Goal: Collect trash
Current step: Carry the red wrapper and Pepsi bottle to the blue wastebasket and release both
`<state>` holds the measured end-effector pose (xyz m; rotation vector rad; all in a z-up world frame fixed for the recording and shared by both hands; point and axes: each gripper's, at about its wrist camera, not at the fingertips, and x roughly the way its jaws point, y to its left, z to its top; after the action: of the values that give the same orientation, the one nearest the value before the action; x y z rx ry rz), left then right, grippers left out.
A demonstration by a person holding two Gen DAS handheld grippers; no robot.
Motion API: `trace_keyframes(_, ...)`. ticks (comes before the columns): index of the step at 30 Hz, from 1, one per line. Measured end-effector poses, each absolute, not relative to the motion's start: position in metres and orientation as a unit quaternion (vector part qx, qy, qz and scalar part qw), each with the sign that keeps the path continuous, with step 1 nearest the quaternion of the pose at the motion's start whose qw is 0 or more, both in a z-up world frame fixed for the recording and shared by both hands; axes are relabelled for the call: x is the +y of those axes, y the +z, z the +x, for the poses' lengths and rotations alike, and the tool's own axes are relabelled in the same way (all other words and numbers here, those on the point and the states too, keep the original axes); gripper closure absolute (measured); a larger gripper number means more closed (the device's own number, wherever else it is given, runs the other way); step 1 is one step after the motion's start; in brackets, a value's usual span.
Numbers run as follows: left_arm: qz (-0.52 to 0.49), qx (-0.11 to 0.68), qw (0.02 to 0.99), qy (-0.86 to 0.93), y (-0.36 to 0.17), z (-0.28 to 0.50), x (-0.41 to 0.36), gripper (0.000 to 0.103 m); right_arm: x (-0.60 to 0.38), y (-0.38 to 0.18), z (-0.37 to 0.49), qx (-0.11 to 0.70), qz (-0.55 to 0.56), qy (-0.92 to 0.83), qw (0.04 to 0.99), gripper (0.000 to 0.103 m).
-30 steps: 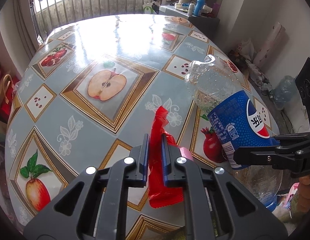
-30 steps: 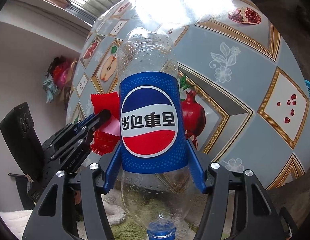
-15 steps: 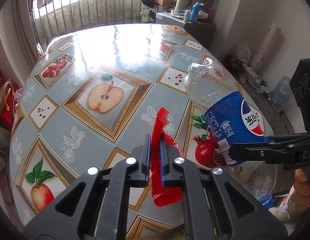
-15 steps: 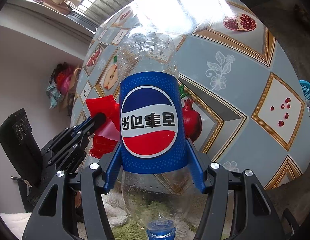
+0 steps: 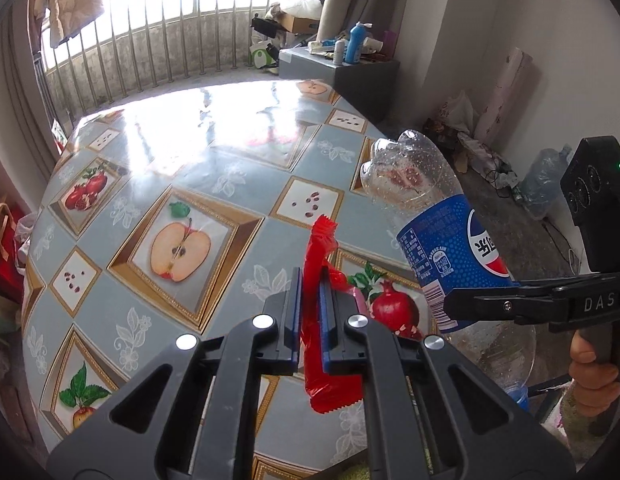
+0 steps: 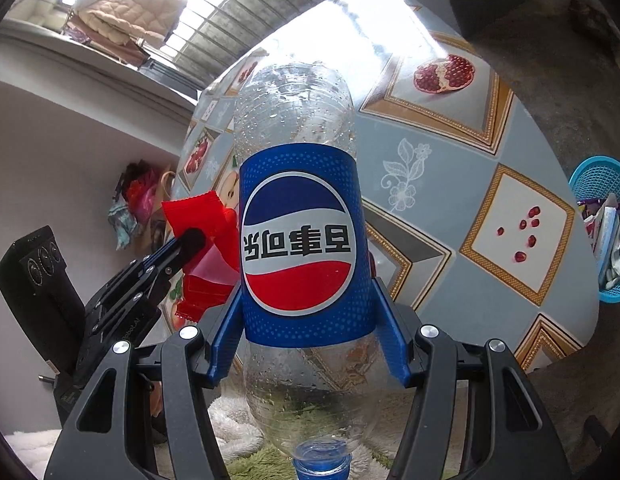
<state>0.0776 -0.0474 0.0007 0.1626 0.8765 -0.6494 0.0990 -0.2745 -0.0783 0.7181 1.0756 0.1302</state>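
Observation:
A red plastic wrapper point(image 5: 325, 320) hangs above the table, pinched between the blue pads of my left gripper point(image 5: 310, 312), which is shut on it. The same wrapper point(image 6: 201, 240) shows in the right wrist view at the left, held by the left gripper point(image 6: 191, 240). My right gripper point(image 6: 307, 344) is shut on an empty clear Pepsi bottle point(image 6: 299, 240) with a blue label, held upside down with its blue cap point(image 6: 322, 462) nearest the camera. In the left wrist view the bottle point(image 5: 442, 240) is at the right, off the table's edge, with a hand point(image 5: 594, 376) on the handle.
The round table point(image 5: 213, 184) wears a blue cloth with fruit pictures. A blue basket point(image 6: 602, 228) holding trash stands on the floor beyond the table's right edge. A grey cabinet point(image 5: 342, 76) with bottles, a large water jug point(image 5: 546, 184) and floor clutter lie past the table.
Both grippers have risen and drawn back from the table with the wrapper and the bottle still held; more of the room shows, and the blue basket has come into the right wrist view.

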Motion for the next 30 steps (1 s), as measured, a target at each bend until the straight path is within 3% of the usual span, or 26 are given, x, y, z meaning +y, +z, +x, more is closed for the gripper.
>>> trace_keyframes(7,0.088,0.401,0.829,-0.380,0.023,0.087,-0.101,0.097,-0.323,-0.068,0.060,0.449,0.379,0.015,0.809,0.044)
trace_keyframes(17,0.138,0.406,0.758,-0.491,0.024,0.073,-0.237,0.097,-0.435,-0.075,-0.044,0.375,0.451,-0.134,0.799,0.044)
trace_keyframes(30,0.235,0.464,0.669,-0.531,-0.054,0.041,-0.397,0.097,-0.512,-0.168,-0.107,0.373,0.551,-0.234,0.709,0.044)
